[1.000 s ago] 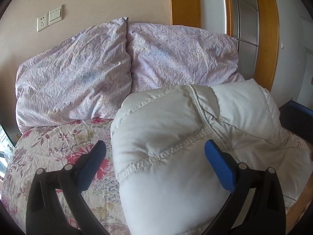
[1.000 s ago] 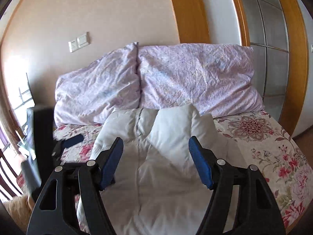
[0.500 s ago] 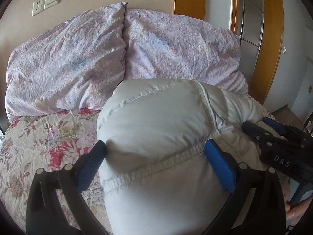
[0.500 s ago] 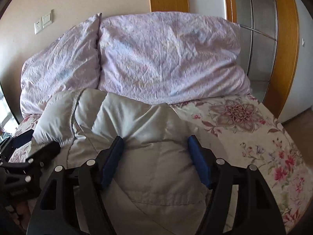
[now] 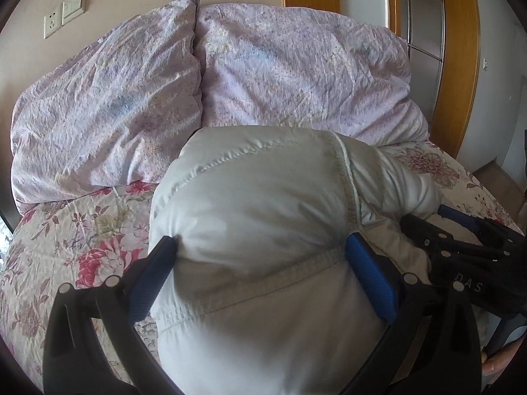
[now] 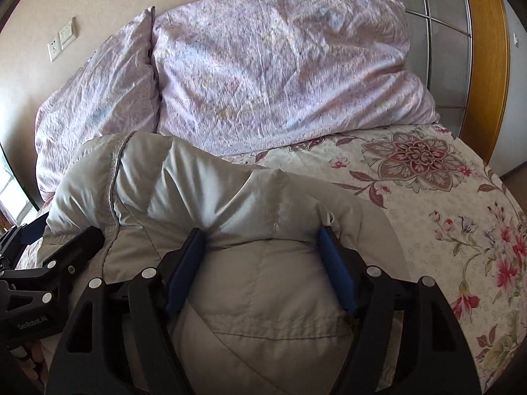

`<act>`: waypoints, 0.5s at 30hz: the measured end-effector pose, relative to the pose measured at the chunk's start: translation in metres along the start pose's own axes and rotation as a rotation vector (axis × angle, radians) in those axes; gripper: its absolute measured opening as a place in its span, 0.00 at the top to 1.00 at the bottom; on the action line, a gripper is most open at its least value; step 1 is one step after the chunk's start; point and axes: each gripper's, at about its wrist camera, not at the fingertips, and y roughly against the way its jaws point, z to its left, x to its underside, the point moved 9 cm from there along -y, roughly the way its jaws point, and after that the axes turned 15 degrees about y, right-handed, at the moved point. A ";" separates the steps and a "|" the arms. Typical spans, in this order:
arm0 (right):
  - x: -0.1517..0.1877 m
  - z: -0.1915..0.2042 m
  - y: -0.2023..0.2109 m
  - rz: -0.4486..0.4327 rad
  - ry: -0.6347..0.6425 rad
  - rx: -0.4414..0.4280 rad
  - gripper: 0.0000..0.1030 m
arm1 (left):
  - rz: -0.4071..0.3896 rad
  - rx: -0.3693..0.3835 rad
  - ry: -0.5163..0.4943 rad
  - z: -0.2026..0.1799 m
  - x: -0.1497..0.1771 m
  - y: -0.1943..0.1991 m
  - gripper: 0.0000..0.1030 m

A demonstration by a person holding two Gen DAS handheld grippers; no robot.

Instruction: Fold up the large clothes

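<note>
A white puffy down jacket [image 5: 257,217] lies bundled on the floral bedspread [image 5: 82,230]. My left gripper [image 5: 260,250] has its blue pads pressed against both sides of a thick padded fold, squeezing it. My right gripper [image 6: 263,240] is closed in on another bulge of the jacket [image 6: 263,283], which puckers between its pads. The right gripper also shows at the right edge of the left wrist view [image 5: 461,250], and the left gripper shows at the left edge of the right wrist view [image 6: 49,263].
Two lilac pillows [image 5: 296,75] lean against the wall at the head of the bed. A wooden door frame [image 5: 457,49] and glass panels stand at the right. The bed's right edge [image 6: 494,197] drops to the floor. Wall switches [image 5: 66,13] are at upper left.
Both grippers have moved forward and down onto the jacket. Their jaws have narrowed and now squeeze the padded folds; the right one has closed in more. The jacket is bunched closer to the pillows.
</note>
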 end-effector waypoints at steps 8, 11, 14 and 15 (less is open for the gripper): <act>0.004 -0.002 -0.008 0.017 -0.017 -0.019 0.30 | 0.018 -0.019 -0.011 -0.001 0.004 -0.010 0.02; 0.005 -0.002 -0.009 0.016 -0.020 -0.019 0.30 | 0.018 -0.020 -0.010 -0.001 0.004 -0.010 0.02; 0.005 -0.002 -0.009 0.016 -0.021 -0.020 0.30 | 0.017 -0.023 -0.011 -0.001 0.005 -0.011 0.02; 0.005 -0.003 -0.009 0.016 -0.022 -0.021 0.30 | 0.018 -0.023 -0.011 -0.001 0.005 -0.012 0.02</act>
